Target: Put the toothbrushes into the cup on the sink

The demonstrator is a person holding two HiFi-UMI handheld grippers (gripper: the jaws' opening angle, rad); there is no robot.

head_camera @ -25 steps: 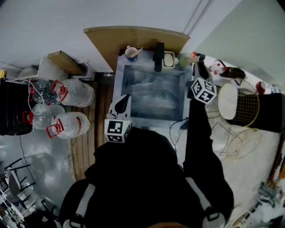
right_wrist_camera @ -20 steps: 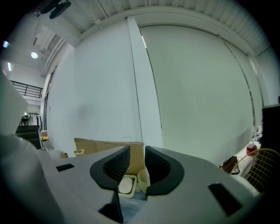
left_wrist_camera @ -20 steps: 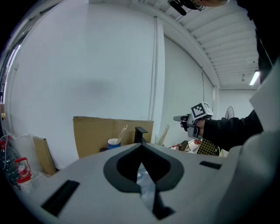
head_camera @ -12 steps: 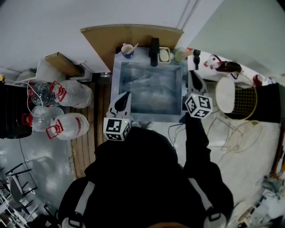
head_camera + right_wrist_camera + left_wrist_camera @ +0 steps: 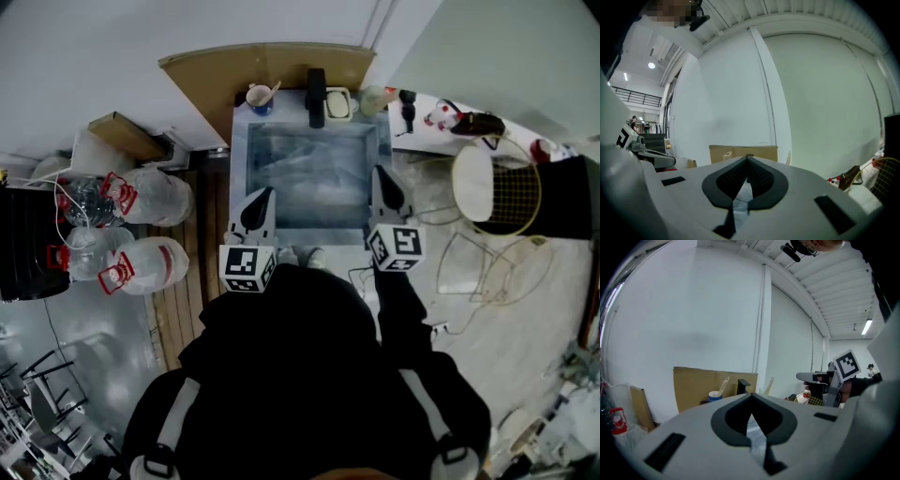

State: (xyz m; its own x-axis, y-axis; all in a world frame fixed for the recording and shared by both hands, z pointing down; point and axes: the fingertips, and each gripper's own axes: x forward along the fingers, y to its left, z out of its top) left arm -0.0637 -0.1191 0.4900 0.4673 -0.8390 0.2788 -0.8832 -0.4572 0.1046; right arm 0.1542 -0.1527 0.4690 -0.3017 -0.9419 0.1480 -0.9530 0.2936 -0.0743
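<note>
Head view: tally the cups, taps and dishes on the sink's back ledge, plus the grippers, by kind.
Cups: 2 (blue round cup, pale green round cup)
Black tap: 1
Cream square dish: 1
Two-jaw grippers: 2 (left gripper, right gripper)
Total: 6

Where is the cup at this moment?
In the head view, the cup stands on the back left corner of the sink, just left of the black faucet and in front of the cardboard sheet.

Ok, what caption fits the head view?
Grey left gripper shut, right gripper just closed, both empty, near a metal sink; pale toothbrush in blue cup behind.
</note>
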